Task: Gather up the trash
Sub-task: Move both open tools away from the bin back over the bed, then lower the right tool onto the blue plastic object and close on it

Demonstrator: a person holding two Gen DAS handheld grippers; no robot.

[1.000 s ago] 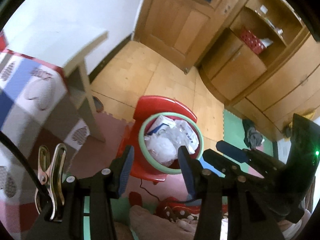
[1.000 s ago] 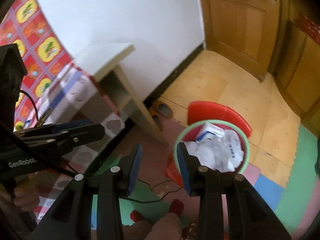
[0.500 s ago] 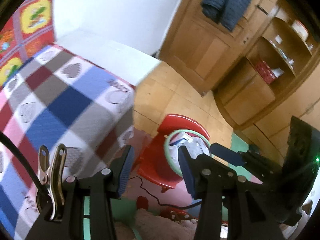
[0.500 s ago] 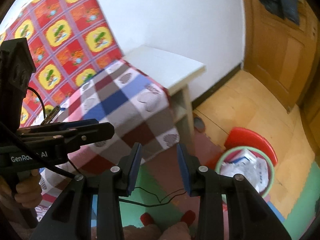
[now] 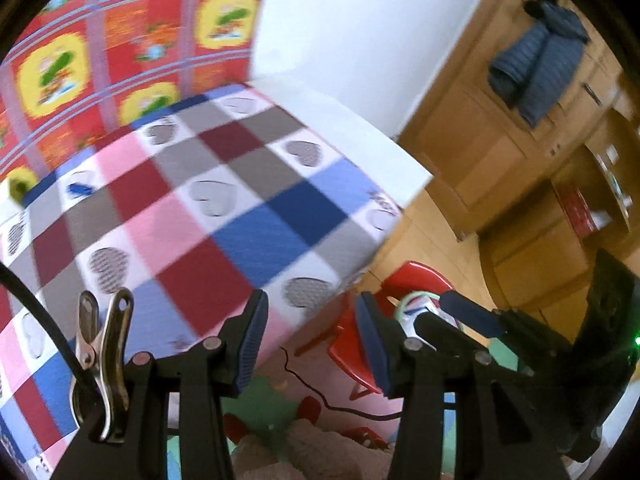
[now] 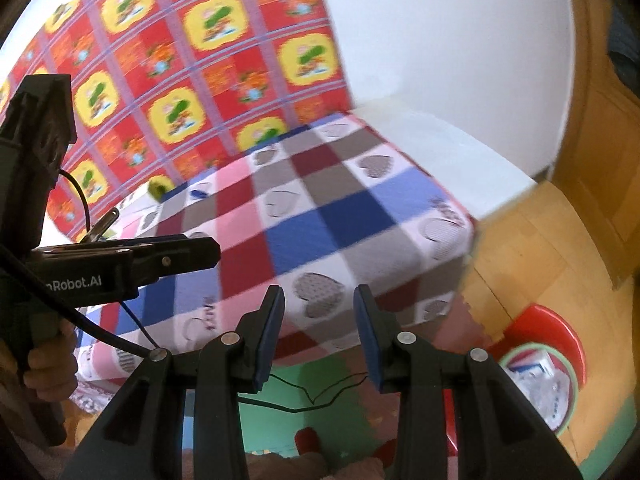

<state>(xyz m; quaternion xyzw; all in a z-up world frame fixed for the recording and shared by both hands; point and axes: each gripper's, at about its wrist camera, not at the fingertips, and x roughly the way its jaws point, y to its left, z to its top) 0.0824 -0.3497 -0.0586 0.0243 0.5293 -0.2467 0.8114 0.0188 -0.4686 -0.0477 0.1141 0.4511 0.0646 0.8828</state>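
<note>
1. Left wrist view: the left hand-held gripper (image 5: 310,340) is standing part-open with nothing between its ribbed blue pads. Ahead of it, the checked cloth (image 5: 208,216) is looking soft and woven. To its right, the trash bin (image 5: 416,312), a green-rimmed round tub on a glossy red stool (image 5: 404,284), is holding crumpled white plastic.
2. Right wrist view: the right hand-held gripper (image 6: 320,332) is likewise part-open and empty. Judged best, it is scanning the cloth; a small yellow-green scrap (image 6: 157,189) far ahead is a likely pick, though blurred.
</note>
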